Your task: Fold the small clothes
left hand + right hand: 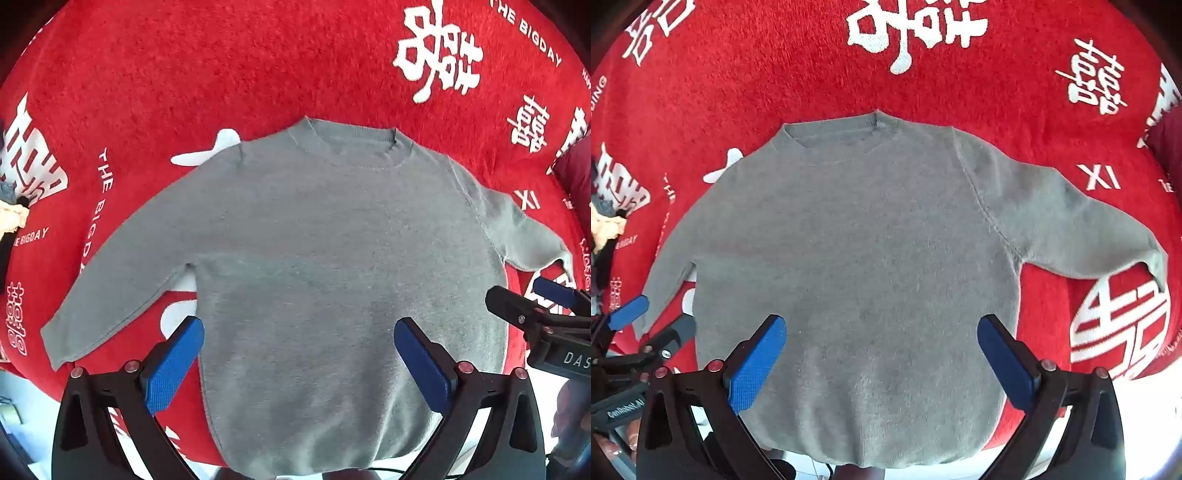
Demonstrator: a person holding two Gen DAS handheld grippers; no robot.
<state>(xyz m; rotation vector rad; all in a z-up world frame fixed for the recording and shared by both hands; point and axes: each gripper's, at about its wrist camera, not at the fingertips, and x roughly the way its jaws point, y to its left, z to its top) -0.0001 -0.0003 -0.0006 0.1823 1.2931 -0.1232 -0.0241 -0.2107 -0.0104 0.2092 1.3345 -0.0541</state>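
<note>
A small grey sweater lies flat and face up on a red blanket, collar away from me, both sleeves spread out to the sides. My left gripper hovers open above the sweater's lower left part, blue pads wide apart, nothing between them. In the right wrist view the same sweater fills the middle, and my right gripper is open over its lower hem area. The right gripper also shows at the right edge of the left wrist view, and the left gripper at the left edge of the right wrist view.
The red blanket carries white printed characters and lettering. A pile of other clothes sits at the far left edge. A dark red item lies at the right edge. The sweater's hem hangs near the blanket's near edge over a white floor.
</note>
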